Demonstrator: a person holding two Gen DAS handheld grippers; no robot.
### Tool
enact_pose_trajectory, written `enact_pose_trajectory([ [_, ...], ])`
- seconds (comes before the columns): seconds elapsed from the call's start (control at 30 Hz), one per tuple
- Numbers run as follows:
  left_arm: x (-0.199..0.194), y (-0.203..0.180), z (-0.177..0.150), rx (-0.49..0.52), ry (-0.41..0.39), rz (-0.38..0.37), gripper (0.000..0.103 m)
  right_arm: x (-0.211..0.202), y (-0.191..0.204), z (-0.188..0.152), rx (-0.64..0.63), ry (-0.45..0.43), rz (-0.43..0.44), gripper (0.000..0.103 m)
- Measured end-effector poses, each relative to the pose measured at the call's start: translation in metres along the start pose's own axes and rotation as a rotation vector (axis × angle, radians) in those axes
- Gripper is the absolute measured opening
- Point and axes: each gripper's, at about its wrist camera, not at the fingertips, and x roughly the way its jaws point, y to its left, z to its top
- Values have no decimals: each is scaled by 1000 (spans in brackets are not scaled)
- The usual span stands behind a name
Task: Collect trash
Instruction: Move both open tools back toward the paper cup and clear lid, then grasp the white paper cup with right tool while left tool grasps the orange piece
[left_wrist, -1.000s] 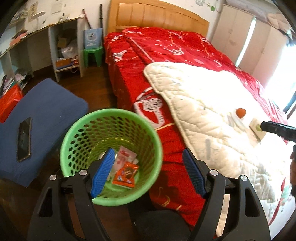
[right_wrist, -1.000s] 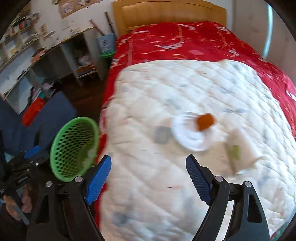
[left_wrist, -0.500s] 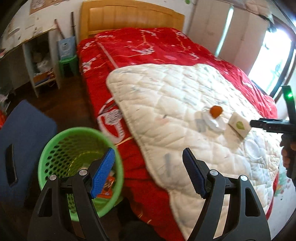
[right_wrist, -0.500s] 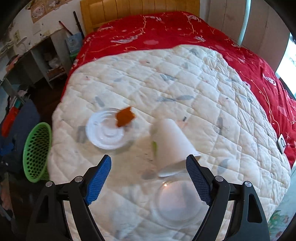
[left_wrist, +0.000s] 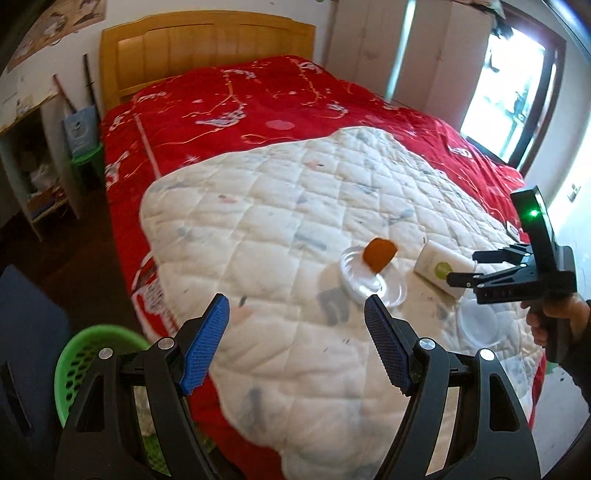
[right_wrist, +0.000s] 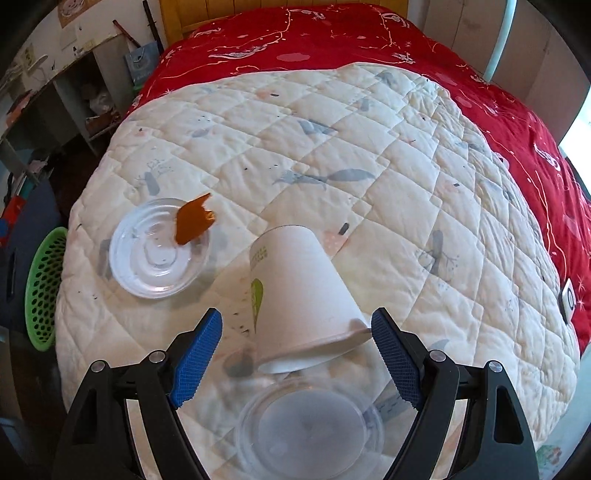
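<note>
our right hand-held gripper (right_wrist: 296, 352) points steeply down over the white quilt (right_wrist: 369, 155), jaws spread wide and holding nothing. the rim end of a tipped paper cup (right_wrist: 299, 299) lies between the blue pads (right_wrist: 195, 358); the rim comes right up beside the right-side pad, and we cannot tell whether it touches. the cup lies on its side, base away from us, green leaf mark on its flank. just below the rim, nearest the camera, a clear plastic lid (right_wrist: 308, 432) lies flat on the quilt, partly blurred. to the cup's left, apart from it, sits a clear plastic dish (right_wrist: 155, 258) with a torn orange scrap (right_wrist: 192, 223) on its far edge.

our left hand-held gripper (left_wrist: 296, 338) is also wide open and empty, hanging above the near side of the quilt, well short of the trash. from this view the dish (left_wrist: 373, 282), the orange scrap (left_wrist: 378, 254), the cup (left_wrist: 439, 267) and the clear lid (left_wrist: 480, 323) sit in a cluster at right, with the right hand-held gripper (left_wrist: 461, 267) over them, a hand (left_wrist: 557, 321) gripping its handle.

the quilt lies on a red bedspread (left_wrist: 258, 99), wooden headboard (left_wrist: 207, 48) beyond. the green mesh waste basket (left_wrist: 88, 358) stands on the floor beside the bed, at lower left; its edge (right_wrist: 44, 288) shows at left in the right view.
</note>
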Motion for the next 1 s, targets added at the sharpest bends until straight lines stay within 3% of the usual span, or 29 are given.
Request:
enact_pose_trajectory([
  [0.5,49,-47,26,122,43,-44,75,20,-3,12,-81,45,36,82],
  [0.63,66,-58,30,161,63,-62,75,30,-4,12,-74,63,64,68],
  [1.0,116,-96,36,308,127,-97,62,15,-19,8,-5,17,128,66],
])
